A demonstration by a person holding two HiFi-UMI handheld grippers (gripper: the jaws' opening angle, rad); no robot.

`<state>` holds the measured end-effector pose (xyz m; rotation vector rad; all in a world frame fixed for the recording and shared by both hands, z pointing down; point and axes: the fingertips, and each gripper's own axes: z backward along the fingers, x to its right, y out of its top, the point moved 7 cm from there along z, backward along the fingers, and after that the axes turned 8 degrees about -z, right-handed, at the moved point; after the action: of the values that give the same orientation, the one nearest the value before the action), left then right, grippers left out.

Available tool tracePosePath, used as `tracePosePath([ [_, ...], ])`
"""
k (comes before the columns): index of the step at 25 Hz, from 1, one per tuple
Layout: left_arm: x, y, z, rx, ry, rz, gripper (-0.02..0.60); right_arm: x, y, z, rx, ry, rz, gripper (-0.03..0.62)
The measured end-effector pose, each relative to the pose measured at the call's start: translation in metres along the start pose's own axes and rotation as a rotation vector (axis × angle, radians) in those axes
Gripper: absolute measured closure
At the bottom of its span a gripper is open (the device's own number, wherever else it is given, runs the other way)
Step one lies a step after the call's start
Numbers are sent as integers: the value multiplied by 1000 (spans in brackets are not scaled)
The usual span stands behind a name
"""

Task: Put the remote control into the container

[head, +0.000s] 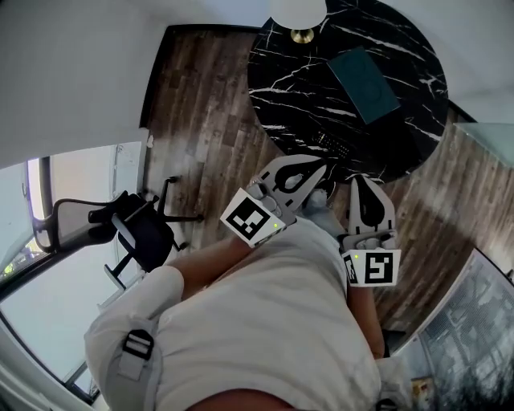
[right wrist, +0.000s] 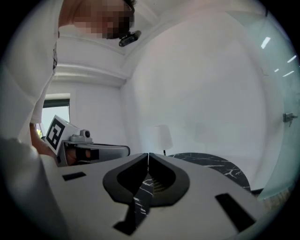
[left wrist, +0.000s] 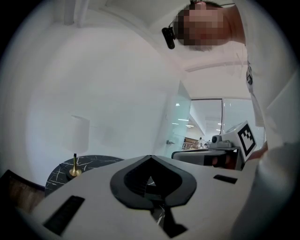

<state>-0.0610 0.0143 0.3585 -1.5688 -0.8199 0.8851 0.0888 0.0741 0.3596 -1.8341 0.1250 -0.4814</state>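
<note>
A dark remote control (head: 330,144) lies near the front edge of the round black marble table (head: 281,88). Farther back on the table rests a flat teal container (head: 363,83). My left gripper (head: 320,167) is shut and holds nothing, its tip just short of the table's edge. Beside it my right gripper (head: 359,180) is also shut and holds nothing. In the left gripper view the jaws (left wrist: 151,158) meet at the tip. The right gripper view shows its jaws (right wrist: 148,155) closed too. Both are raised above the table and apart from the remote.
A white lamp (head: 299,13) on a brass base stands at the table's far edge. A black office chair (head: 141,229) sits on the wooden floor (head: 201,120) to the left. Glass panels (head: 474,321) run along the right. The person's white shirt (head: 265,321) fills the foreground.
</note>
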Motion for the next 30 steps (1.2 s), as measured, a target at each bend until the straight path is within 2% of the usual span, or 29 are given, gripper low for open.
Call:
tracePosePath([
  [3, -7, -28, -7, -62, -12, -24, 580, 7, -19, -17, -87, 33, 61, 583],
  [6, -17, -53, -11, -102, -14, -8, 580, 11, -35, -36, -185, 35, 140, 579],
  [9, -26, -73, -17, -137, -22, 0, 580, 17, -60, -56, -308, 55, 232, 517],
  [14, -41, -103, -31, -184, -35, -2, 580, 30, -114, -90, -503, 80, 389, 462],
  [19, -56, -139, -44, -246, -31, 112, 580, 43, -167, -124, -674, 86, 516, 391],
  [24, -70, -174, -55, -307, -23, 187, 580, 55, -213, -150, -817, 103, 619, 376],
  [30, -79, -205, -68, -371, -30, 193, 580, 72, -257, -170, -971, 134, 671, 368],
])
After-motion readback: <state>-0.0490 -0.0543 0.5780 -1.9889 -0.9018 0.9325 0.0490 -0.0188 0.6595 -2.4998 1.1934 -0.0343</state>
